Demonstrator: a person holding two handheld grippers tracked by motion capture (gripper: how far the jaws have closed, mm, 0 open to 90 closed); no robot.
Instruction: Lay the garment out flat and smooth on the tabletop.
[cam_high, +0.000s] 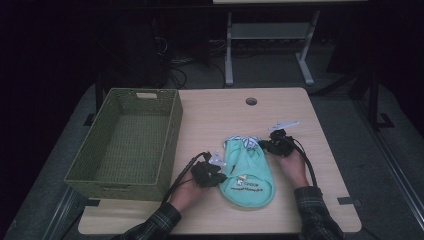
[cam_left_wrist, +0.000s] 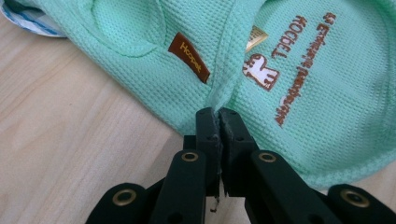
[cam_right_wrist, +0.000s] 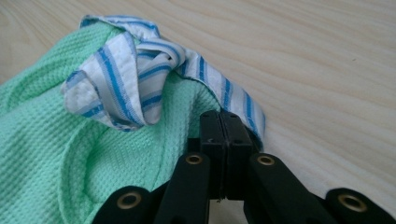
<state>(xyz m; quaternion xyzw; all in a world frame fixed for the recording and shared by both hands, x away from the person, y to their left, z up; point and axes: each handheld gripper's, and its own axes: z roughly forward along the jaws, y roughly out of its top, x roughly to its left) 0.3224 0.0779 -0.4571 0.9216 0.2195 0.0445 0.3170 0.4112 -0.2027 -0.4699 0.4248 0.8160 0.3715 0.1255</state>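
A small mint-green waffle-knit garment (cam_high: 250, 172) lies flat on the wooden table (cam_high: 280, 107), with brown lettering, a little animal print and a blue-and-white striped collar (cam_high: 243, 141) at its far end. My left gripper (cam_high: 220, 174) sits at the garment's left edge. In the left gripper view its jaws (cam_left_wrist: 217, 112) are shut on a pinched fold of the green fabric (cam_left_wrist: 140, 42), near a brown label (cam_left_wrist: 189, 57). My right gripper (cam_high: 263, 144) is at the collar end, and its jaws (cam_right_wrist: 224, 114) are shut on the garment's edge beside the striped collar (cam_right_wrist: 121, 79).
A green woven basket (cam_high: 172, 132), open and with nothing in it, stands on the table's left side, close to my left hand. A round cable hole (cam_high: 251, 101) sits near the far edge. Dark floor, cables and a desk frame (cam_high: 265, 45) lie beyond the table.
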